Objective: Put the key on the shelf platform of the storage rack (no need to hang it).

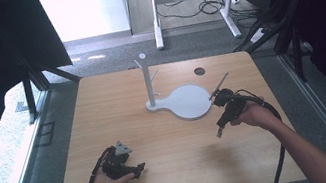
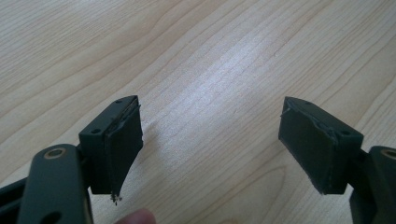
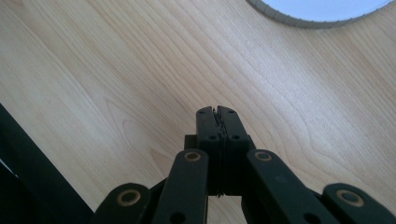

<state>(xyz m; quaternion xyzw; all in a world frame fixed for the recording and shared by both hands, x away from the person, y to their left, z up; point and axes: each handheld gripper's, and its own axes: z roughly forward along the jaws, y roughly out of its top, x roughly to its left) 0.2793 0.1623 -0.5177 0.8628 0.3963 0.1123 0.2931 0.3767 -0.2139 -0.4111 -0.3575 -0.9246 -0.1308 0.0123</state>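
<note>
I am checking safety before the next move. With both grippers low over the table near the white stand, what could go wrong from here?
1. The right gripper is close to the white stand, whose post is tall and thin; a careless sweep might tip it.
2. Its jaws are pressed together, so it probably must open before grasping anything.
3. The left gripper is wide open just above the table; pushing down could scrape the pads.

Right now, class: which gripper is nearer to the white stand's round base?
Right. The right gripper sits just beside the round base, near its front-right edge; the left gripper is well away, toward the table's near-left.
</note>
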